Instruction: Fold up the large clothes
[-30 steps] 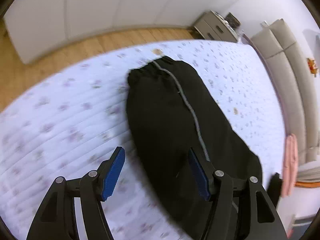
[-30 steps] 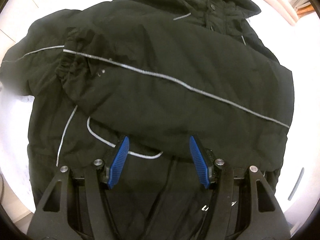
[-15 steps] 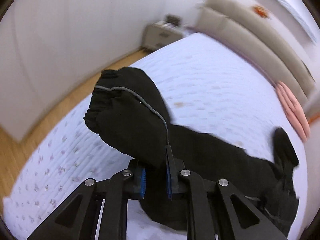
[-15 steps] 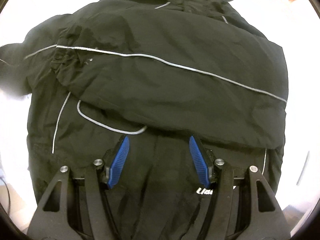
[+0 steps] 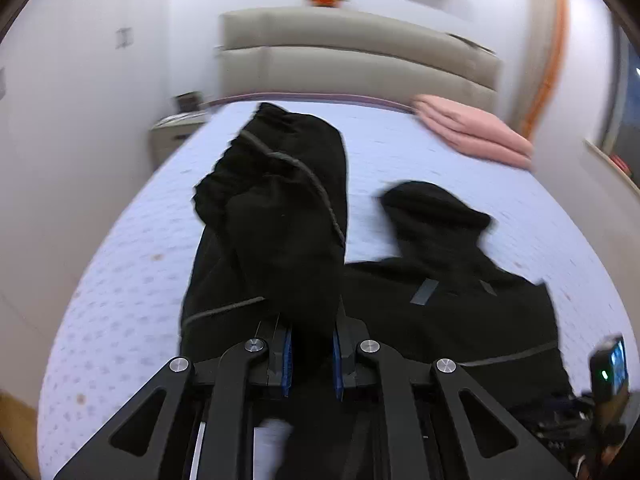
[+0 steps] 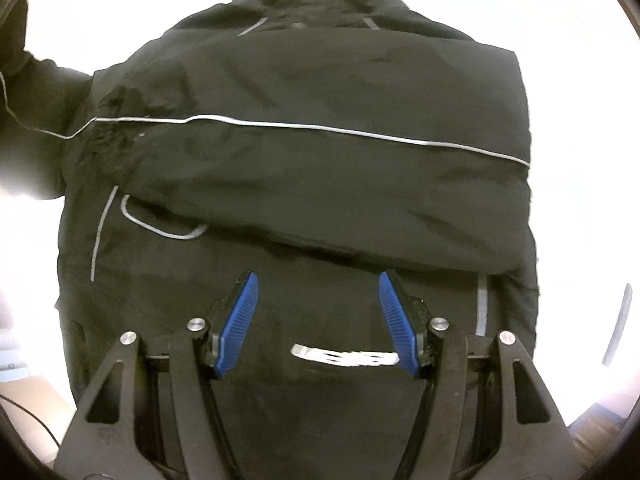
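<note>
A: Left gripper [image 5: 311, 354] pinches the black jacket's [image 6: 304, 184] sleeve [image 5: 280, 208], raised above the bed [image 5: 120, 280]; right gripper [image 6: 319, 322] hangs empty, jaws apart, over the hem.

B: Progress?

A: One sleeve lies across the chest; this one and the body fold look undone.

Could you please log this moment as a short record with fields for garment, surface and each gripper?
garment: black jacket lying on the bed, one sleeve folded across its chest
surface: white quilted mattress
left gripper: shut on the jacket's other sleeve, holding it above the bed
right gripper: open over the jacket's lower front, gripping nothing
nearby: folded pink blanket beside the headboard
</note>
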Available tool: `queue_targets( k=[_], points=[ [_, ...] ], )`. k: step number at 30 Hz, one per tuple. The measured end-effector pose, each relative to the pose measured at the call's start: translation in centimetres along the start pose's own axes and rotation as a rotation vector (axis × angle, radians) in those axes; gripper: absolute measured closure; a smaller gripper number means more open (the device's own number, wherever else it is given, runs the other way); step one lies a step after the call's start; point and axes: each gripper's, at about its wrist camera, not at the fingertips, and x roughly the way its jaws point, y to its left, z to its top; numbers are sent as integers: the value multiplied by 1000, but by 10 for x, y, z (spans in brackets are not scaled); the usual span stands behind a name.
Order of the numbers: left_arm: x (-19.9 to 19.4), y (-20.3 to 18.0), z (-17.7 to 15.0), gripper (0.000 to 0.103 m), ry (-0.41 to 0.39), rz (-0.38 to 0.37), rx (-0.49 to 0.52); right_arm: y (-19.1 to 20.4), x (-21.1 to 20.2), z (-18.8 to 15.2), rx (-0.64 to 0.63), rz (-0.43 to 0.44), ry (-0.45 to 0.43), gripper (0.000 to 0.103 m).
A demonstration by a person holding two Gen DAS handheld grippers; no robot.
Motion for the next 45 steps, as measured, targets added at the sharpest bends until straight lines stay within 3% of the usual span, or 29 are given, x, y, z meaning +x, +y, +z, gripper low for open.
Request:
queue_targets(
  k=[7, 13, 15, 17, 19, 23, 27, 33, 38, 39, 41, 43, 45],
  points=[
    [36, -130, -28, 88, 81, -109, 158, -66, -11, -11, 42, -16, -12, 42],
    [81, -210, -69, 87, 146, -96, 344, -99, -6, -15, 72, -12, -5, 42],
    [97, -220, -84, 80, 191, -94, 387, -95, -4, -5, 74, -4, -5, 42],
    [111, -229, -100, 65, 266, -98, 419, -99, -4, -6, 74, 9, -11, 42],
    [116, -232, -113, 60, 325, -119, 425, -105, -5, -3, 81, 41, -24, 42],
    [102, -229, -124, 37, 344, -147, 426, -110, -10, 9, 102, 141, -58, 40],
    [86, -212, -127, 36, 379, -172, 356, -94, -6, 34, 120, 274, -80, 36],
    [74, -175, -126, 36, 394, -94, 280, -81, 18, 63, 217, 477, -51, 34],
    [67, -136, -114, 36, 382, -40, 217, -64, 22, 58, 281, 509, -35, 31],
    [69, -128, -111, 36, 381, -24, 211, -64, 26, 59, 306, 527, -20, 32],
    [71, -118, -107, 36, 375, 1, 211, -63, 33, 62, 348, 601, -4, 57],
    [76, -106, -98, 36, 360, 26, 203, -58, 29, 62, 336, 565, -5, 72],
    [81, -96, -86, 36, 339, 19, 185, -54, 13, 59, 300, 532, -40, 76]
  ],
)
